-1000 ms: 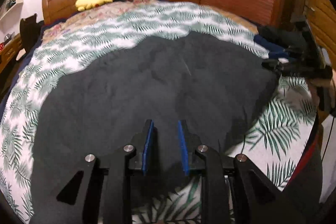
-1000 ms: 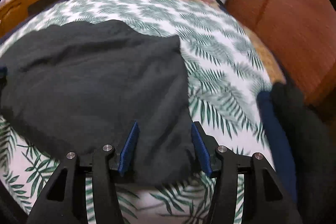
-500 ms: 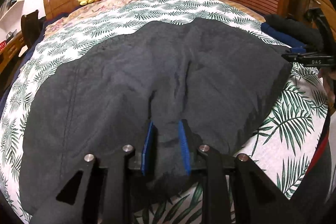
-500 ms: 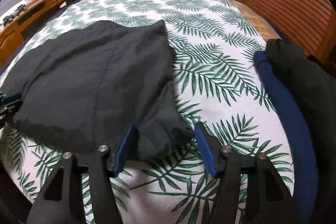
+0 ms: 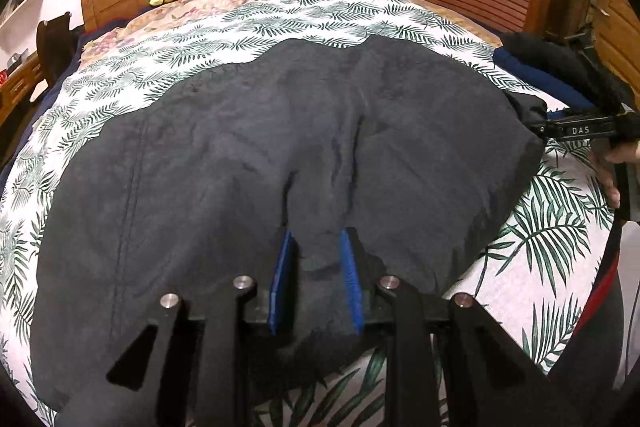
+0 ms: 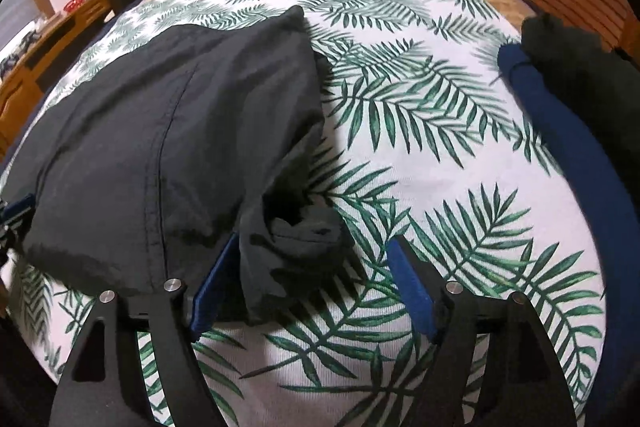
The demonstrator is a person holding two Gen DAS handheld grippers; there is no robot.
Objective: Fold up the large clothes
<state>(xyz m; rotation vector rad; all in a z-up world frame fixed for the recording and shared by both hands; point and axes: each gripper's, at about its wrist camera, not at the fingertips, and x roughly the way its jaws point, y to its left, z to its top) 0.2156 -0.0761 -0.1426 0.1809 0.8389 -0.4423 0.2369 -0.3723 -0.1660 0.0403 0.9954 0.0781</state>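
Both tools share one build: the left gripper [image 5: 316, 279] shows black angular arms, round silver screws and blue pads [image 5: 280, 283] lining its fingers. The right gripper [image 6: 312, 291] matches, with triangular cut-outs in its arms. Seen from the left wrist, white "DAS" lettering marks its black side.

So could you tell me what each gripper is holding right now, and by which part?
The left gripper pinches the dark garment at its near edge. The right gripper holds nothing: its jaws have just opened around the garment's bunched corner.
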